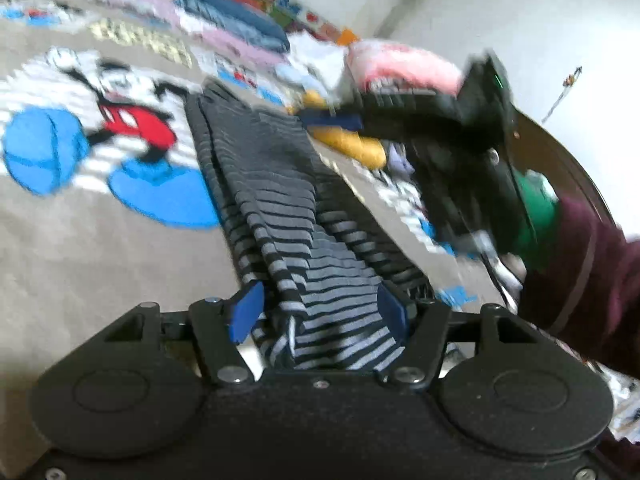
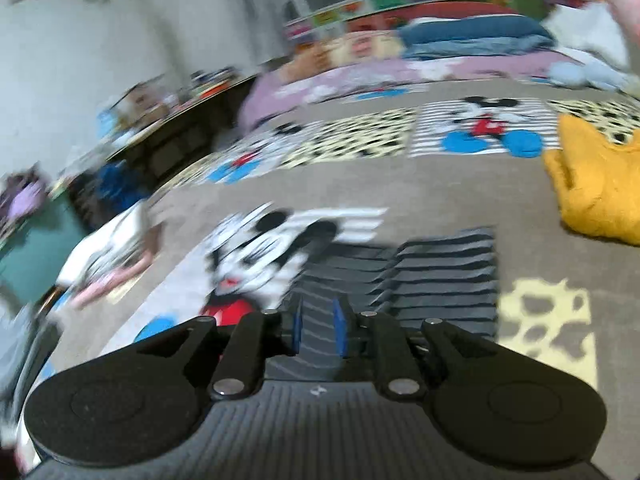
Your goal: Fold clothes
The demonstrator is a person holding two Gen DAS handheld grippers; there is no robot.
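Mid-fold: a striped garment (image 1: pixel 280 216) lies stretched along the cartoon-mouse bedspread (image 1: pixel 80 240).

The left gripper (image 1: pixel 320 312) stands wide with bunched stripes between its pads; whether they pinch is unclear. The right gripper (image 2: pixel 318 330), slightly parted, looks released. Next, probably regrasp the far hem. Blur hides the garment's outline.

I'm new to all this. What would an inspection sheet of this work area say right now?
Surface: grey cartoon-print blanket.
Job's things: striped garment lying in a long bunched strip.
Clutter: yellow cloth, pink bundle, folded blue bedding.
Tongs: left tongs part open with the striped fabric between them; right tongs slightly open over the garment's end.
Cables: nothing seen.
Surroundings: white wall, person's maroon sleeve.
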